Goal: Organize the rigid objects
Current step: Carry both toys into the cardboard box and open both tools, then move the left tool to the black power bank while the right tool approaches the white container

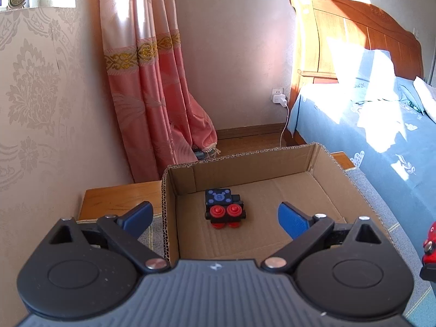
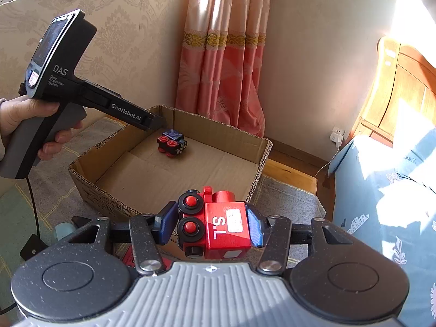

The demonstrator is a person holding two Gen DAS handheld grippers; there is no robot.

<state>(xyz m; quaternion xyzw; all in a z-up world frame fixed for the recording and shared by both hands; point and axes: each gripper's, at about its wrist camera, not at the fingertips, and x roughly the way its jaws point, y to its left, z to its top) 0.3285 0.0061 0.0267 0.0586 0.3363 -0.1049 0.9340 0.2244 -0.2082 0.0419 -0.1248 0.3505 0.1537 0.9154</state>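
Red toy train [image 2: 223, 223] is clamped in the right tool [image 2: 212, 224]; it should be lowered into the cardboard box [image 2: 169, 179] beside the black toy train [image 2: 172, 143], clear of the wide-open, empty left tool [image 1: 215, 219].

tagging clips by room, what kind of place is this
Most likely a home bedroom: a bed with a wooden headboard and blue patterned sheet stands at the right, a pink curtain hangs in the corner, and the walls carry patterned wallpaper.

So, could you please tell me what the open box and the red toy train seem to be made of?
Box: plain brown corrugated cardboard, matte; fluted layers show along its cut rim. Red toy train: probably painted wood or hard plastic, smooth with a slight sheen, with black wheels and red hubs; the look alone doesn't settle which.
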